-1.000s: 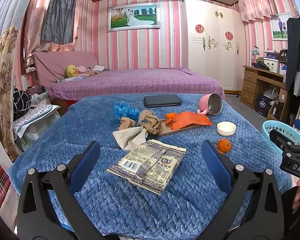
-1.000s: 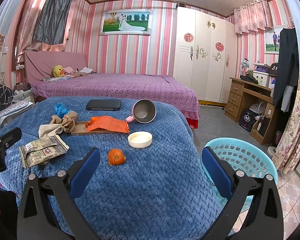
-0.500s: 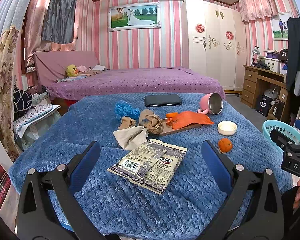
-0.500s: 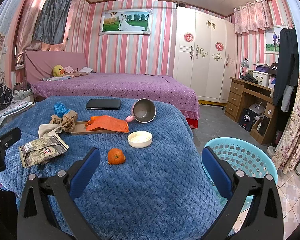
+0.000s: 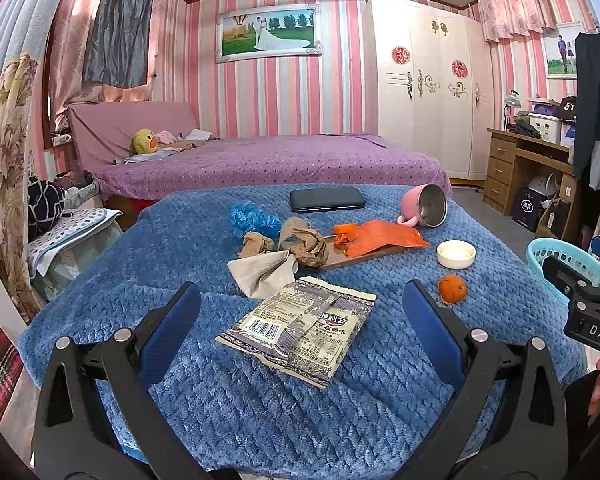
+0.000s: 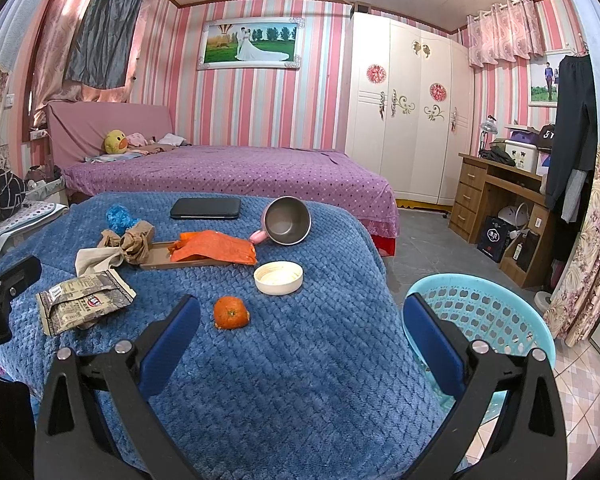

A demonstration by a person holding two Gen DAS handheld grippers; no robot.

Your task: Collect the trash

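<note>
1. Left gripper (image 5: 300, 322): held low and level above the near edge of the blue blanket (image 5: 204, 240); jaws released, spread wide, gripping nothing; the snack wrapper (image 5: 300, 330) lies flat on the blanket in line with the gap between them, slightly ahead, not touched.
2. Right gripper (image 6: 300, 322): held at like height over the near right part of the blanket, pointing forward; jaws released and empty; its body shows at the right edge of the left wrist view, beside the basket.
3. Trash on the blanket: the snack wrapper, crumpled in the right wrist view, at near left; a beige cloth (image 5: 262, 274) just beyond it; brown crumpled stockings (image 5: 304, 242) touching the cloth and overlapping the left end of a flat wooden tray (image 5: 360, 256); an orange plastic bag (image 5: 380, 236) lying across the tray; a blue plastic wad (image 5: 252, 220) behind the stockings.
4. Mandarin (image 6: 231, 313): on the blanket, just ahead of the right gripper's left finger, apart from it.
5. White lid (image 6: 278, 277): open side up, beyond the mandarin, near the bag.
6. Pink mug (image 6: 286, 221): tipped on its side, steel interior facing the camera, beyond the lid.
7. Black case (image 6: 205, 208): flat at the far end of the blanket.
8. Turquoise basket (image 6: 484, 312): on the floor to the right of the blanket's edge; the right gripper's right finger overlaps its near rim in view; contact cannot be told.
</note>
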